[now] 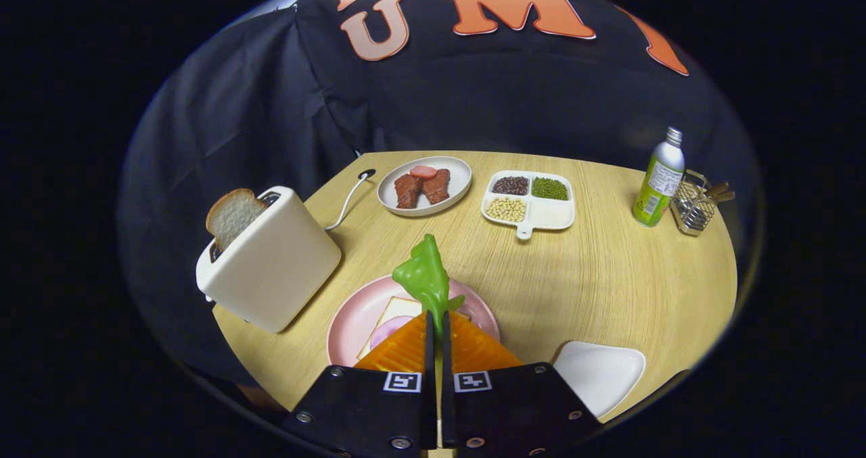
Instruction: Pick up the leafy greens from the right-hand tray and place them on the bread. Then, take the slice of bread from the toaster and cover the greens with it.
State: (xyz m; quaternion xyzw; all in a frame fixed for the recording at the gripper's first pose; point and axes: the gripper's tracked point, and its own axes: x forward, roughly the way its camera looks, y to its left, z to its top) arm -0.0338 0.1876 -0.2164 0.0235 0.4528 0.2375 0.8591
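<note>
We hold the leafy greens (426, 279) pinched in our gripper (436, 323) above the bread (399, 307) on the pink plate (352, 326), ready to release; the toaster (270, 265) waits at ten o'clock.

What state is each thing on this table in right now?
tool: shut on the leafy greens, held above the pink plate
bread on plate: flat, uncovered
toaster: one bread slice sticking up
white tray: empty
bottle: upright, capped
divided dish: three sections filled
</note>
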